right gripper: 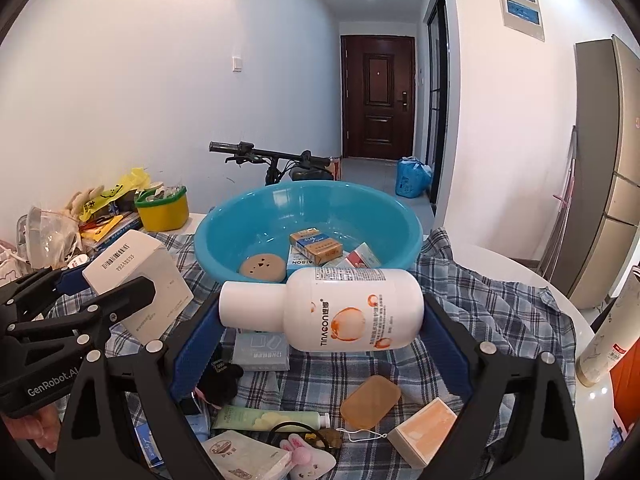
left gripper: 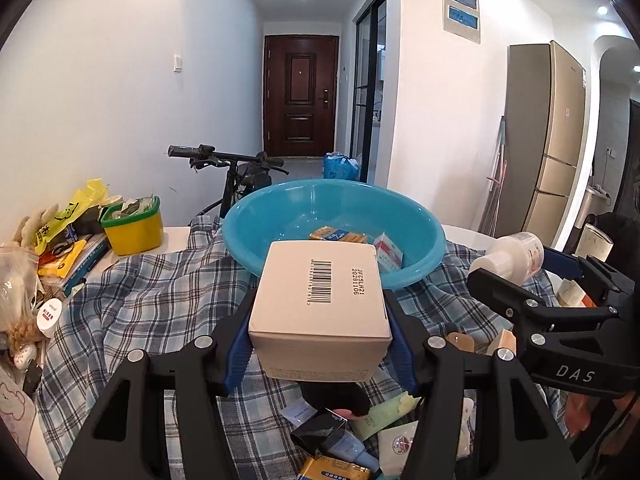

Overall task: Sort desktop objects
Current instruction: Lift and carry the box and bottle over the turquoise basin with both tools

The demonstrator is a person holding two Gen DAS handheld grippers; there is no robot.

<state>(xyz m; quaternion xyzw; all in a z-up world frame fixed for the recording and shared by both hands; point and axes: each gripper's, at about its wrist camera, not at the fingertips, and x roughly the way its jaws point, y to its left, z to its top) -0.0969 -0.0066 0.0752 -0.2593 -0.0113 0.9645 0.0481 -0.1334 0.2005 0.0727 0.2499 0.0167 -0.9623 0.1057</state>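
The white box (left gripper: pixel 320 300) w/ a barcode on top is clamped between the blue pads of the left hand-held gripper (left gripper: pixel 318 336), and the white bottle (right gripper: pixel 324 310) w/ orange print is gripped lying sideways, cap to the left, in the wide-set right hand-held gripper (right gripper: pixel 320 320); both are held above the plaid cloth (right gripper: pixel 500 304) spread over the surface. Just beyond them the blue basin (right gripper: pixel 224 232) is seen on the cloth, w/ small cartons (right gripper: pixel 318 246) and a round tan disc (right gripper: pixel 262 268) inside. Loose items, incl. a green tube (right gripper: pixel 264 418), a tan soap-like pad (right gripper: pixel 370 402) and a peach box (right gripper: pixel 422 430), are scattered on the cloth below the grippers, and a yellow tub (left gripper: pixel 134 226) is set at far left.
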